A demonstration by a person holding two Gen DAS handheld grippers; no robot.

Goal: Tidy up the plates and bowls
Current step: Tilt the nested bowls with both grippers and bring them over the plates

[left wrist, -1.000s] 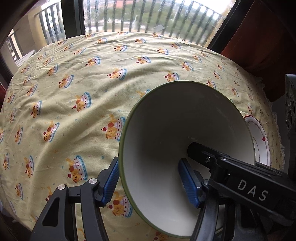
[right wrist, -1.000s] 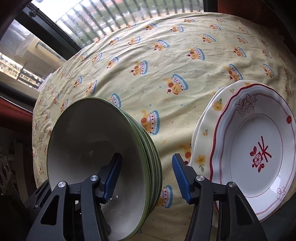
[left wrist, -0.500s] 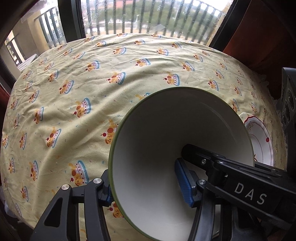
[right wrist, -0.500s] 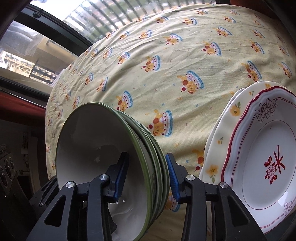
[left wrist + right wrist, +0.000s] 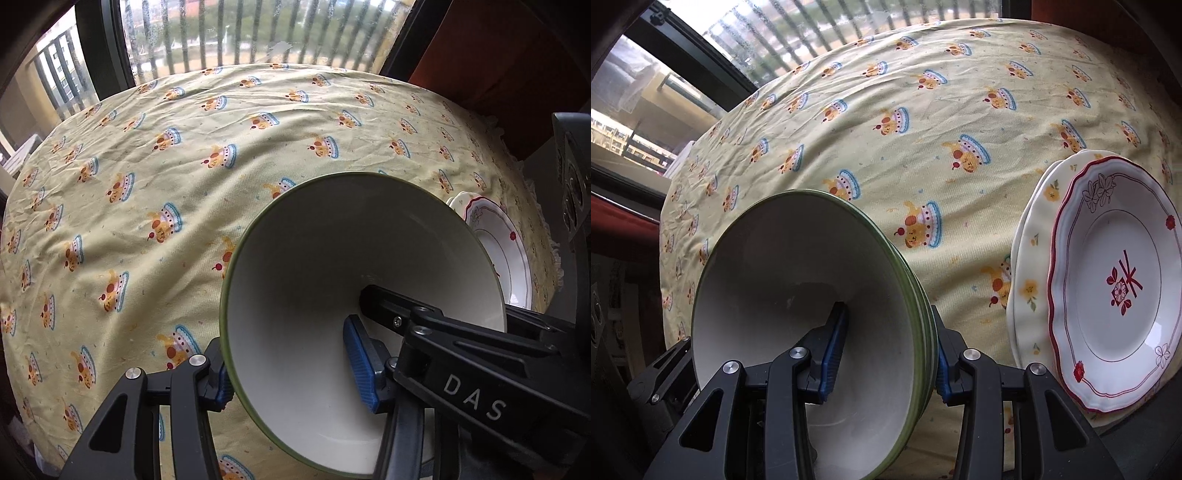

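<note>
A stack of green-rimmed white bowls (image 5: pixel 798 295) sits near the table's front edge; the top bowl fills the left wrist view (image 5: pixel 332 266). My right gripper (image 5: pixel 886 347) is shut on the stack's right wall, one pad inside, one outside. My left gripper (image 5: pixel 291 373) straddles the left wall with a wide gap between its pads, not clamped; the right gripper's black arm (image 5: pixel 461 354) reaches into the bowl there. A stack of plates (image 5: pixel 1115 291), red-trimmed one on top, lies to the right; it also shows in the left wrist view (image 5: pixel 495 243).
A yellow tablecloth (image 5: pixel 960 110) with a cake print covers the table (image 5: pixel 184 147). A window with railings runs along the far edge. Dark red furniture stands at the far right.
My right gripper has closed from wide open onto the bowl stack's wall. My left gripper has shifted so the bowl wall hides its left pad. The bowls stay on the table.
</note>
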